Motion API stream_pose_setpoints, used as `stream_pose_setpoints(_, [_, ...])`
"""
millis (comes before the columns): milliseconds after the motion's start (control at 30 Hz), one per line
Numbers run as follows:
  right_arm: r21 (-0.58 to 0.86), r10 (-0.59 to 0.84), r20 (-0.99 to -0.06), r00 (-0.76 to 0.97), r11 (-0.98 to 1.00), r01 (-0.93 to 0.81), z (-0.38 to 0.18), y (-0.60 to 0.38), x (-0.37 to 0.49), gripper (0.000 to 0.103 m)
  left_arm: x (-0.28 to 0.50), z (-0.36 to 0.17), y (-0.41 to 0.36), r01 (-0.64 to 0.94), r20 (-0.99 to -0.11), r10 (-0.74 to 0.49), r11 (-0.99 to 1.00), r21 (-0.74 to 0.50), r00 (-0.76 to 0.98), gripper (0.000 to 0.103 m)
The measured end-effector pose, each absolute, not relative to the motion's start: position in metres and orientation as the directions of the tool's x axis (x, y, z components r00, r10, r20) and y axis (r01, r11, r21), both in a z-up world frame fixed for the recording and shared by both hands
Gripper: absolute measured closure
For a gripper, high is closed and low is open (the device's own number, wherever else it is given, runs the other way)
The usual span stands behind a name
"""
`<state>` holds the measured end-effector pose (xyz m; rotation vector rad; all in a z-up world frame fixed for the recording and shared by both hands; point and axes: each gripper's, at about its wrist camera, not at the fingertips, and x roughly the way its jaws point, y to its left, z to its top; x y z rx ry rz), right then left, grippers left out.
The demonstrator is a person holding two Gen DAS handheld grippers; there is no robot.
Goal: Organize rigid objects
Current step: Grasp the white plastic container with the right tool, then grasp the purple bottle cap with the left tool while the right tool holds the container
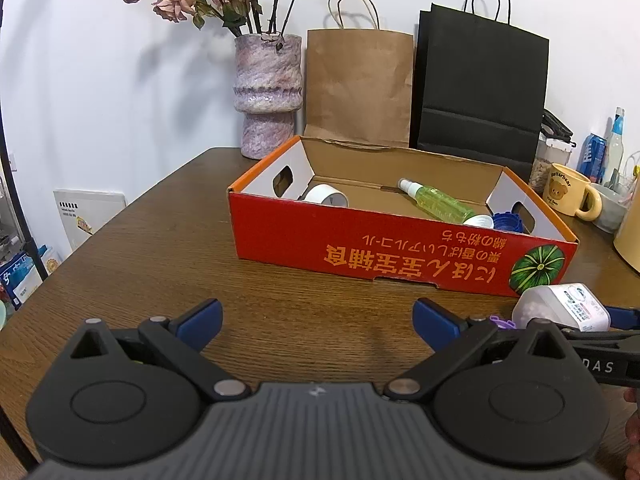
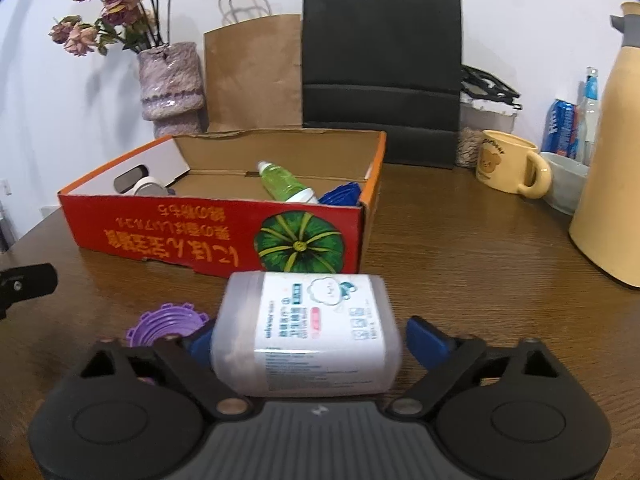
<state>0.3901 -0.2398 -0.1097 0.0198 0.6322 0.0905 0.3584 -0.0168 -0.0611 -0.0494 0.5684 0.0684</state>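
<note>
Both my wrist cameras sit low over the surface (image 1: 168, 240), facing the wall; both catch the box (image 1: 400, 256) (image 2: 200, 228) close ahead.

Bottle (image 2: 306, 332) lies before the box (image 2: 216, 236), ring (image 2: 166, 322) at its left, bags (image 2: 380, 68) behind

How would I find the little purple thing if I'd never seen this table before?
Look for the big red box with a green pumpkin picture on the brown table. In front of the box lies a white bottle between the fingers of the right claw. Just left of that bottle sits the purple cap: round, ridged like a gear, the only purple thing lying on the table.
</note>
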Motion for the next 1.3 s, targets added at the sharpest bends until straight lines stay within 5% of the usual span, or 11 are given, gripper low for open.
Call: stream_pose_setpoints(1300, [0.069, 0.101, -0.430, 0.897, 0.995, -0.078, -0.089, -0.297, 0.357, 0.021, 0.362, -0.072, -0.097, 0.029, -0.574, -0.026, 1.000, -0.004, 0.819, 0.000])
